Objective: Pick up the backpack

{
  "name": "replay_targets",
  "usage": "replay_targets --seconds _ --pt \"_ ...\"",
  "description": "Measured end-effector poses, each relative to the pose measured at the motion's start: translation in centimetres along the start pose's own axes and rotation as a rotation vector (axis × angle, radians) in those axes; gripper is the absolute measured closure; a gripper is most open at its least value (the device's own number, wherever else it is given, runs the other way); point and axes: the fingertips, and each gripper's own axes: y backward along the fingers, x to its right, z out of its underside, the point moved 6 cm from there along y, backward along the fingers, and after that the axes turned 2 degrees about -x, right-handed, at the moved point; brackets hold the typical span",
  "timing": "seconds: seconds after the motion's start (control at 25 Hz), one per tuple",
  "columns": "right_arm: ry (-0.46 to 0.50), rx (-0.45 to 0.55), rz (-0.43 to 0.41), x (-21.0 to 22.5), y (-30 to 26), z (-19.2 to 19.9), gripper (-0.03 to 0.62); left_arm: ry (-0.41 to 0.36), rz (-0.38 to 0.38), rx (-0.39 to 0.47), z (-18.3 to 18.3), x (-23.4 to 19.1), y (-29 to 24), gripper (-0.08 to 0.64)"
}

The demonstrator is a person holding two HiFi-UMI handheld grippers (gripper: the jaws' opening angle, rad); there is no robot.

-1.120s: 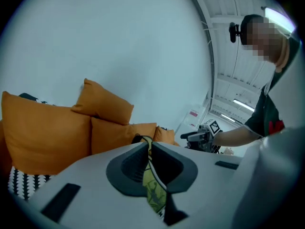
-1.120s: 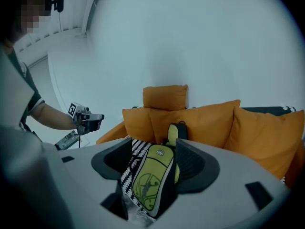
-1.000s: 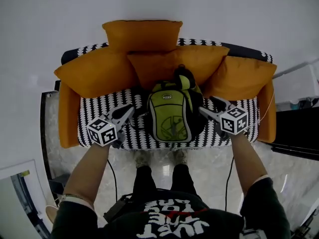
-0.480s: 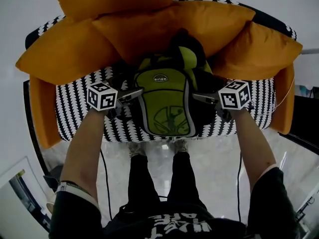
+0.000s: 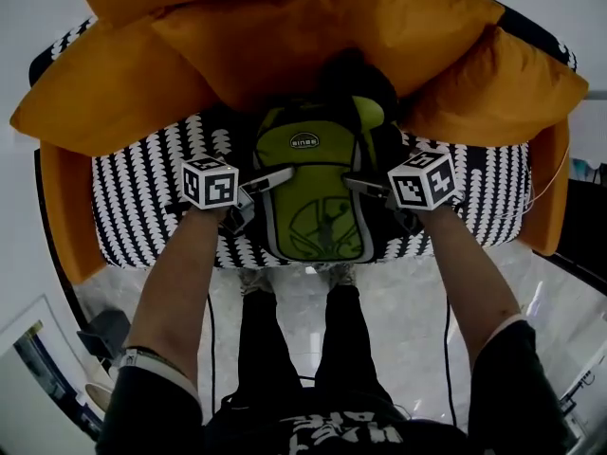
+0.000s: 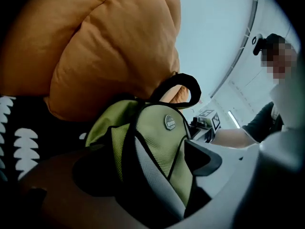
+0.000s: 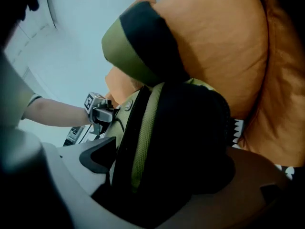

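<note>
The left gripper point(image 5: 267, 179) had its jaws spread wide. In the left gripper view, the green mesh side of the backpack point(image 5: 318, 192) filled the gap between them. The right gripper point(image 5: 364, 185) was likewise spread, and its own view showed the pack's black side panel and a green strap between its jaws. Neither pair of jaws had closed on the fabric. In the head view, the two marker cubes sat at the pack's left and right flanks, with the jaw tips reaching over its edges.

The backpack lay on the black-and-white patterned seat of the sofa point(image 5: 142, 197). Its front panel and logo badge faced up. Its long axis ran from the seat's front edge back to the orange cushions point(image 5: 313, 27). The top, with the black carry loop point(image 6: 183, 82), rested against the cushions, and the bottom end lay at the seat's front edge, nearest the person's legs point(image 5: 285, 339). The pale floor point(image 5: 398, 301) showed below the seat.

Half a second before, the cubes had stood farther apart, with the jaw tips only meeting the pack's sides. A second before, the gripper views had shown the sofa from a distance, with the pack small between the jaws or almost edge-on. The pack now crowded both views, and the head camera was closer to the sofa.
</note>
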Motion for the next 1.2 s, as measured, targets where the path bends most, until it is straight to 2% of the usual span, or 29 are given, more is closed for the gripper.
replay_targets --seconds 0.04,0.08,0.28,0.36,0.44,0.56,0.8,1.2 --pt "0.013 -0.019 0.024 -0.3 -0.3 0.2 0.104 -0.001 0.009 0.010 0.2 0.7 -0.2 0.112" --pt "0.030 -0.034 0.043 -0.7 -0.4 0.4 0.113 -0.010 0.015 0.016 0.4 1.4 -0.2 0.175" --pt "0.104 -0.033 0.071 -3.3 1.0 1.0 0.375 -0.074 0.038 0.069 0.2 5.6 1.4 0.372" --pt "0.116 -0.008 0.076 -4.5 2.2 1.1 0.439 -0.089 0.044 0.098 -0.1 7.7 2.4 0.431" --pt "0.129 0.012 0.077 -5.9 3.4 1.3 0.477 -0.104 0.041 0.102 0.0 9.9 3.4 0.453" --pt "0.174 0.061 0.083 -7.5 5.3 0.0 0.502 -0.152 0.031 0.124 -1.2 12.5 4.7 0.472" --pt "0.242 0.150 0.092 -12.2 10.3 -2.9 0.509 -0.232 0.022 0.172 -4.3 18.4 8.8 0.483" --pt "0.374 0.280 0.114 -20.8 19.7 -12.6 0.511 -0.375 -0.024 0.260 -14.1 28.8 17.1 0.488"
